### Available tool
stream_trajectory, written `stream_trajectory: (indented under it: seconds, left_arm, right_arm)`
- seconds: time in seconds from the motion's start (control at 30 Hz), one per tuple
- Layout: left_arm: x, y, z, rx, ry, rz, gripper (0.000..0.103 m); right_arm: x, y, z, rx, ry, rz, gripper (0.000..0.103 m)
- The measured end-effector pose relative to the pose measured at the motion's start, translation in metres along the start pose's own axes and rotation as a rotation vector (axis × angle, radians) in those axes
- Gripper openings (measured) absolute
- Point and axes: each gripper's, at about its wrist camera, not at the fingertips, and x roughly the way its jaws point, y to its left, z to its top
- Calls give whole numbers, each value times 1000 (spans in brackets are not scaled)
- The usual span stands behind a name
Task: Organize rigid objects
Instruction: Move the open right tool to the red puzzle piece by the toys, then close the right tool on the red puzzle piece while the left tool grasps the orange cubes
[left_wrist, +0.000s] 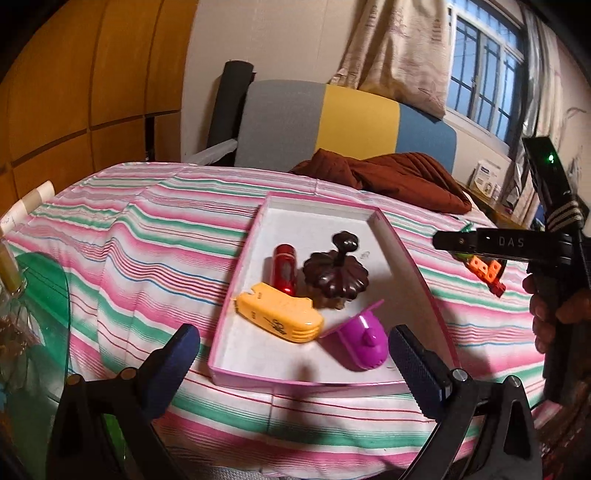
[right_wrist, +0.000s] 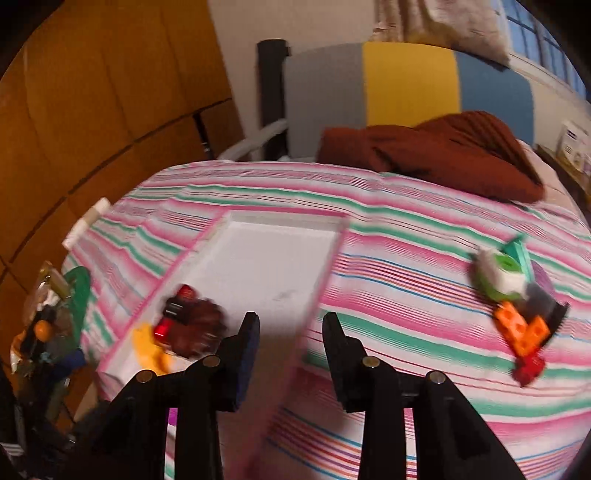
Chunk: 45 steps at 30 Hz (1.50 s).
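Note:
A white box with a pink rim (left_wrist: 317, 221) lies on the striped bedspread. In it are a red cylinder (left_wrist: 285, 266), a dark brown flower-shaped piece (left_wrist: 336, 275), a yellow plastic piece (left_wrist: 279, 317) and a purple piece (left_wrist: 364, 341). My left gripper (left_wrist: 295, 365) hangs wide open over the box's near edge, holding nothing. Seen side-on in the left wrist view, my right gripper (left_wrist: 454, 242) is held by a hand to the right of the box. In its own blurred view the right gripper (right_wrist: 291, 332) stands open over the box's right rim (right_wrist: 325, 266), with nothing between its fingers. Orange and red bricks (right_wrist: 524, 332) lie to its right.
A green-and-white toy (right_wrist: 502, 273) lies behind the bricks. A brown blanket (left_wrist: 399, 177) is bunched at the bed's far side, before a grey, yellow and blue headboard (left_wrist: 354, 118). A green-edged glass table (left_wrist: 40, 317) with clutter stands at the left, beside a wooden wardrobe (left_wrist: 74, 92).

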Motion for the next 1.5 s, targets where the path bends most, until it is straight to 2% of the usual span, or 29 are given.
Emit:
stream_trajectory:
  seconds: [0.27,0.47,0.63,0.8,1.17,1.5]
  left_arm:
    - [-6,-18,3,59,-17,-28,103]
    - [-8,-38,12,94,-17,-67,103]
    - [-6,-58,16,137,-5,-92,103]
    - [-1,-79,22,192,0,-62,103]
    - [16,-112,43,205,54,-26,103]
    - [25,-141,50,286,39,-14,103]
  right_arm:
    - [-12,-80,-21,134,86,-168,35]
    - [-26,-147,-12,200,116,-285,36]
    - [-13,-189,-13,171,229,-302,38]
    - [-7,-195,-21,111,233,-358,38]
    - [1,-209,-19,157,240,-306,38]
    - [0,-200,-21,122,251,-310,40]
